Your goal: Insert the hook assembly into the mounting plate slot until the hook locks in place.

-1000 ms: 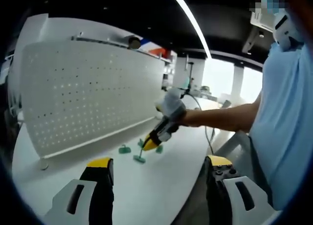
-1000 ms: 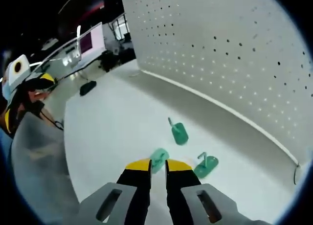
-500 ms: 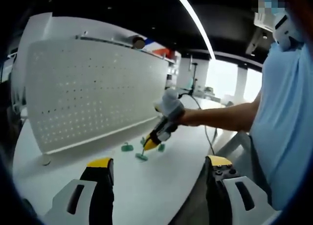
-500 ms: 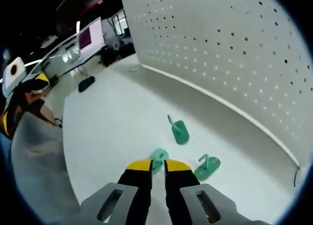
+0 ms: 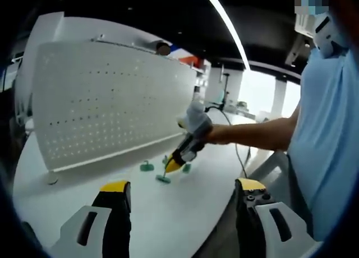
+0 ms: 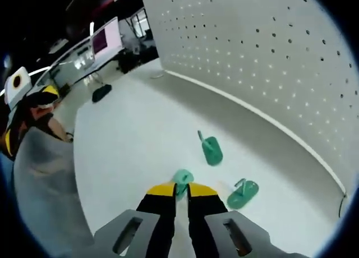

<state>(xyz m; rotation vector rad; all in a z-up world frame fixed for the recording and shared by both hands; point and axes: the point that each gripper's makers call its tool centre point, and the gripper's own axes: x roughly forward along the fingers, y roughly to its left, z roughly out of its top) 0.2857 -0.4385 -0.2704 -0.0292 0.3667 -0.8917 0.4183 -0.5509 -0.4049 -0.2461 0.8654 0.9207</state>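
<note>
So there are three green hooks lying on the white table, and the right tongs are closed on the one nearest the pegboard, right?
Not quite. The right tongs are closed on the green hook farthest from the pegboard; the other two hooks lie untouched on the white table, as the right gripper view shows.

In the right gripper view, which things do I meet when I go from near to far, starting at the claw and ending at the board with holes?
Right claw → green hook between its jaws → green hook lying beside it → third green hook → white pegboard.
</note>
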